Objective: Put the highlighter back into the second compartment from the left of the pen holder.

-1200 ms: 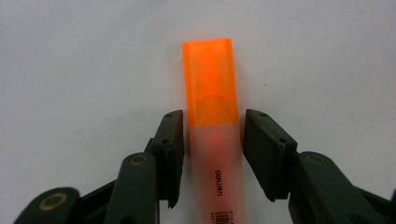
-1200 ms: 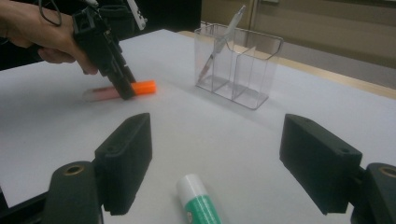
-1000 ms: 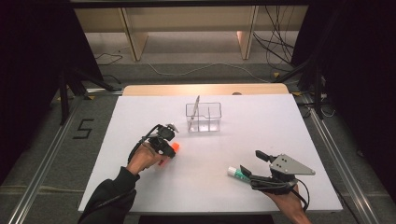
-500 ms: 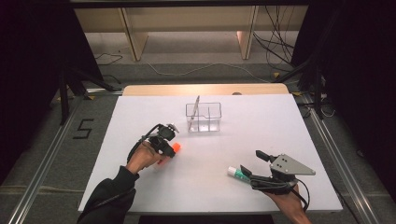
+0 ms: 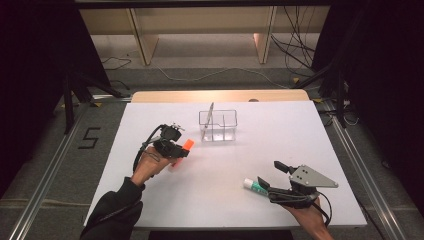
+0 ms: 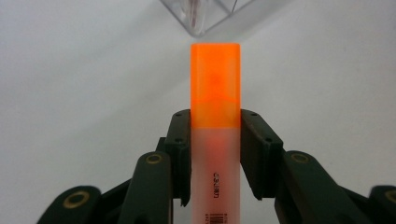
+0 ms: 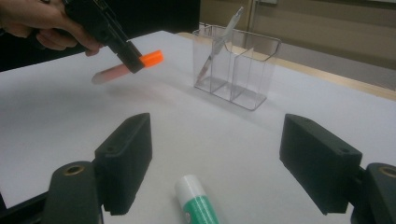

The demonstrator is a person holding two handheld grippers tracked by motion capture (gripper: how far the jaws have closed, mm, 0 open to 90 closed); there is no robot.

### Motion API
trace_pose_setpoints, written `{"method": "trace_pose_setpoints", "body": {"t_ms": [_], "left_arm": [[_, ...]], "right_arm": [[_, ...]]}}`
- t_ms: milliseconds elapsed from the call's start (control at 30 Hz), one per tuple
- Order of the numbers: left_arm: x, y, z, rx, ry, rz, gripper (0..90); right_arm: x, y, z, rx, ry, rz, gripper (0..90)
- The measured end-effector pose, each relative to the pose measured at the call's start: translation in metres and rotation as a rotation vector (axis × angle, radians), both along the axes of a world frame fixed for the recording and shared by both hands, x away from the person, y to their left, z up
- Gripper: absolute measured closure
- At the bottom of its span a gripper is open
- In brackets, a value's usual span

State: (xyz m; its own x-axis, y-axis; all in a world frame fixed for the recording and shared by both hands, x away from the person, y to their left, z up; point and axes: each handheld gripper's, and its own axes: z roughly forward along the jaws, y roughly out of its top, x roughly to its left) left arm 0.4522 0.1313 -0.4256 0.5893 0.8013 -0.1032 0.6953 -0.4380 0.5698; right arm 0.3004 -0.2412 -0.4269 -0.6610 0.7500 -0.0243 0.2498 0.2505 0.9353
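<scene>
Nearest, the right gripper (image 5: 272, 176) rests low on the white bench (image 5: 310, 130), released, jaws wide either side of a green-and-white glue stick (image 7: 198, 204) cut off by the frame. Beyond, the left gripper (image 7: 133, 59) grasps an orange highlighter (image 6: 215, 135), raised off the bench; its own view reveals barrel print. Farthest stands a clear organizer (image 5: 217, 125) holding a pen (image 7: 220, 42).

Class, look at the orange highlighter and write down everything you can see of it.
The highlighter has a bright translucent orange cap and a frosted, pale barrel with small printed lettering and a barcode; it looks plastic. The left gripper clamps it from both sides, near where cap meets barrel. It hangs clear of the white table, roughly level, cap pointing towards the clear organiser.
</scene>
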Motion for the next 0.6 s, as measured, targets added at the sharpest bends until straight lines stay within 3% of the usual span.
{"method": "trace_pose_setpoints", "body": {"t_ms": [100,167,233,367,467,600], "left_arm": [[-0.002,0.000,0.005,-0.045,-0.051,0.016,66.4],[-0.002,0.000,0.006,-0.055,-0.062,0.016,66.4],[-0.005,-0.001,0.009,-0.082,-0.121,0.038,66.4],[-0.007,0.000,0.014,-0.122,-0.155,0.046,66.4],[-0.011,-0.002,0.019,-0.167,-0.228,0.063,66.4],[-0.013,-0.004,0.022,-0.196,-0.272,0.067,66.4]], "right_arm": [[0.000,0.000,0.000,-0.002,0.000,-0.003,26.2],[0.000,0.000,0.000,0.000,0.000,0.000,26.2],[0.000,0.000,0.000,-0.001,0.001,-0.002,26.2],[0.000,0.000,0.000,-0.002,0.001,-0.002,26.2],[0.000,0.000,0.000,-0.001,0.002,-0.002,26.2],[0.000,0.000,0.000,-0.002,0.004,-0.005,26.2]]}}
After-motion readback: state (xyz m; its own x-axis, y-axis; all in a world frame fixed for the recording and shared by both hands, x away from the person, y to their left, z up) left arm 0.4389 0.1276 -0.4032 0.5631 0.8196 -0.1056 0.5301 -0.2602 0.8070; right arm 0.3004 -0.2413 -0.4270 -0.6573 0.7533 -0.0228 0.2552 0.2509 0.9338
